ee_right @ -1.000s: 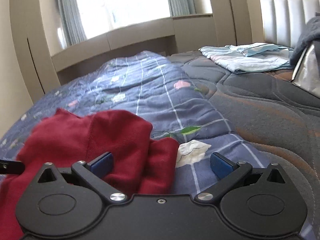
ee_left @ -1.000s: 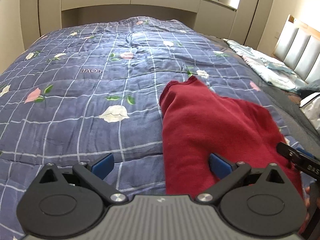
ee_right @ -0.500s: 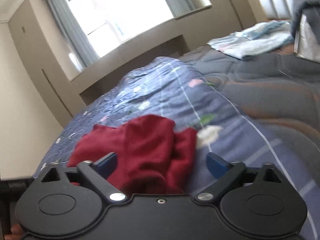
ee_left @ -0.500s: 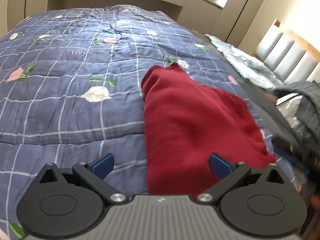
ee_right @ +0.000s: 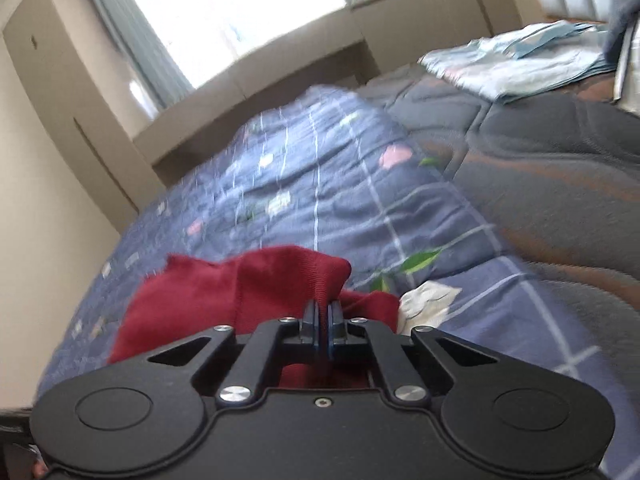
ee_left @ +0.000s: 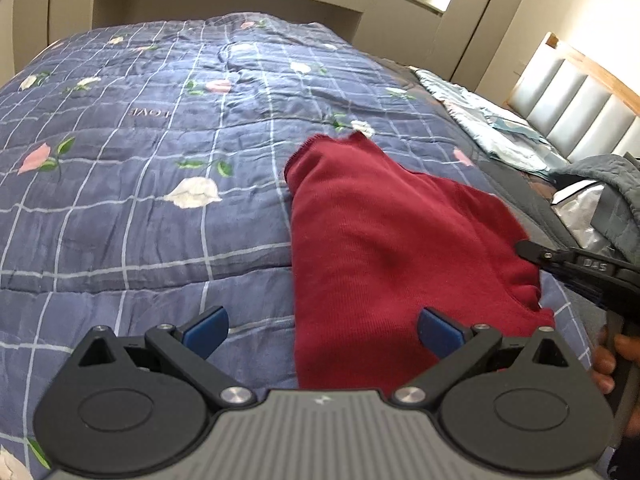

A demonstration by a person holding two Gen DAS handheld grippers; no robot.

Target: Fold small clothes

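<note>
Red garment pinched in right hand-held gripper, left hand-held gripper spread over it

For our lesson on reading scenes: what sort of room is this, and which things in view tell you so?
Most likely a bedroom: a bed under a blue checked floral quilt, a padded grey headboard with wooden frame, and a curtained window above built-in beige cabinets.

Red garment: matt, fine-ribbed knit cloth.
Quilt: stitched, puckered printed cloth.
Left gripper: matt black plastic, blue pads, shiny metal rivets.
Headboard: wood frame, smooth padded panels.
</note>
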